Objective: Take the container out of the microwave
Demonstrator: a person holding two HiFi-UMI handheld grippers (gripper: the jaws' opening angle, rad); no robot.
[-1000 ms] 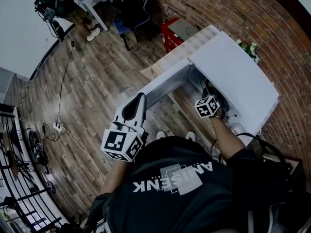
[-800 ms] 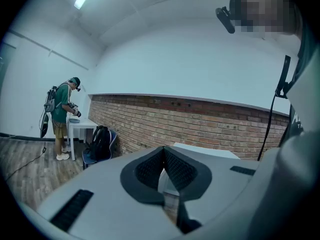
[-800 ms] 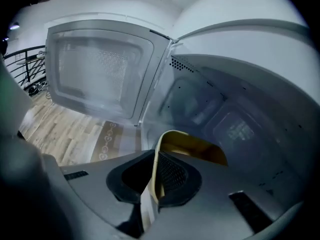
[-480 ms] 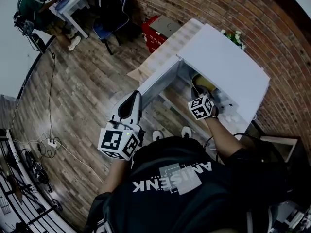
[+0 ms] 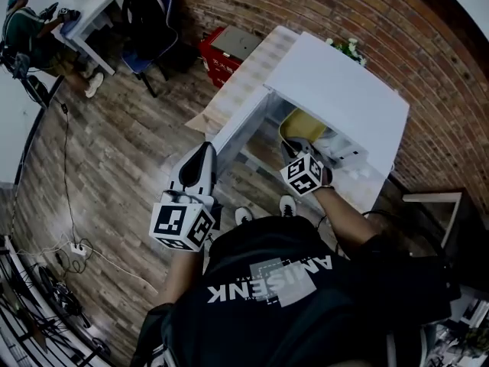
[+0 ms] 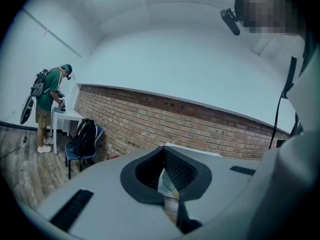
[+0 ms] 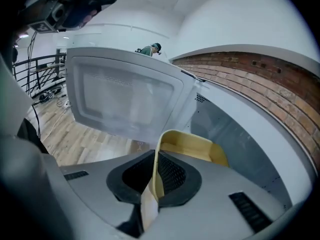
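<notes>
The white microwave [image 5: 336,90] stands with its door [image 5: 237,132] swung open to the left. A yellow container [image 5: 302,125] sits at the mouth of the cavity, partly outside it. My right gripper [image 5: 296,153] is shut on the container's near rim; in the right gripper view the yellow wall [image 7: 192,146] runs down between the pads [image 7: 170,174], with the door [image 7: 125,101] behind it. My left gripper [image 5: 201,157] hangs beside the door's outer edge, apart from it, pointing level. Its jaws stand shut with nothing in them, and it [image 6: 167,184] looks toward the brick wall.
A brick wall [image 5: 428,44] runs behind the microwave, with a small flower pot [image 5: 345,48] on top at the back. A red box [image 5: 229,48] and a chair with a dark backpack [image 5: 149,21] stand to the left. A person [image 5: 27,25] works at a far table. Cables [image 5: 72,247] lie on the wood floor.
My right gripper has drawn back toward me and upward with the yellow container, which now shows at the microwave's mouth. The left gripper has shifted only slightly.
</notes>
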